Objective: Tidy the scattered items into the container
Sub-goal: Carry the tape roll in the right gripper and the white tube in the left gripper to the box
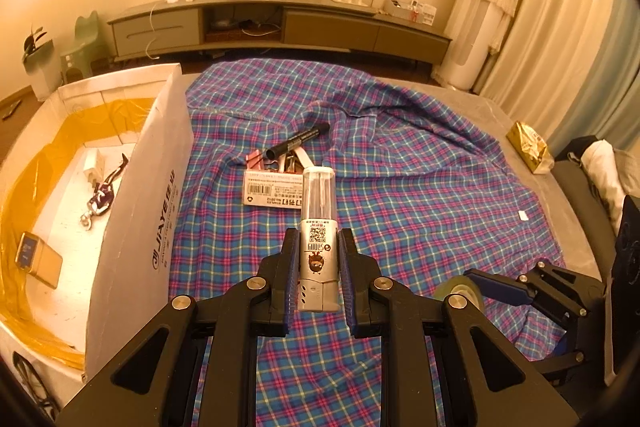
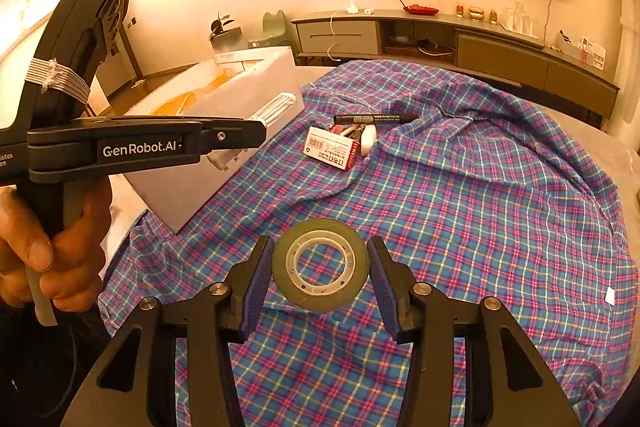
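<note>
I am gripping a clear-topped tube in my left fingers and a tape roll in my right fingers above the plaid cloth, with the white box standing along its left edge.

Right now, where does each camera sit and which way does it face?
Left wrist: on the left gripper, facing down over the plaid cloth toward the TV cabinet; its fingers clamp a lead tube.
Right wrist: on the right gripper, same heading, fingers around a tape roll; a hand shows.
Shared: white box, marker.
</note>
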A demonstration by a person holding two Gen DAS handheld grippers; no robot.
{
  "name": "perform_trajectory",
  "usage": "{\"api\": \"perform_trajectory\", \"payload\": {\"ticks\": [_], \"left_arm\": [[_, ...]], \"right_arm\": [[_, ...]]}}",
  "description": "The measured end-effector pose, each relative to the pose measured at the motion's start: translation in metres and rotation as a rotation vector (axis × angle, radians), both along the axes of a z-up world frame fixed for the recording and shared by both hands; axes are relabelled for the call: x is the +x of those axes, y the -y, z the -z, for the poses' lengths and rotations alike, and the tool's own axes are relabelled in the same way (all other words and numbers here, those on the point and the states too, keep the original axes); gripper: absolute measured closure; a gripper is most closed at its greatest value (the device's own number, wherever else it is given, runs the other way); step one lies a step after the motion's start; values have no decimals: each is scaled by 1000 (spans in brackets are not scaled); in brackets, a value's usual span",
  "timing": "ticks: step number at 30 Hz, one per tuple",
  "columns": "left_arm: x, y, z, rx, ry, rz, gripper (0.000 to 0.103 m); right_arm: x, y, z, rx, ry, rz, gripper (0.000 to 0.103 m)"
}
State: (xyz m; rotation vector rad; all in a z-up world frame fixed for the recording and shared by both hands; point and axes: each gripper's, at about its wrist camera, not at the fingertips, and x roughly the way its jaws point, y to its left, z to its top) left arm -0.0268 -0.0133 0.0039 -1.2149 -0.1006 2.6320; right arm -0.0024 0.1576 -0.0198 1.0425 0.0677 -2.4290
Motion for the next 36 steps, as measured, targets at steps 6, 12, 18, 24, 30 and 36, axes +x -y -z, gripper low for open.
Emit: {"api": "perform_trajectory", "payload": {"ticks": [6,12,18,24,30,36], "left_arm": [[7,3,-8,11,-14,-4,83],[13,8,-17,29,-33,-8,83],[18,16,-23,44,-48,-19,83],[23,28,-31,65,-67,-27,83],[29,45,-44,103,-96,-41,83],[33,61,-53,130,-121,-56,83]], "right_arm": [[4,5,-8,-1,-19,-1,54],[7,9,-16,-4,-36,0,54],[10,17,-21,-7,-46,-4,54],[10,28,-30,-24,-58,-8,54],[9,45,-38,-34,-62,-22,54],[4,62,-49,-43,-68,-38,54]]}}
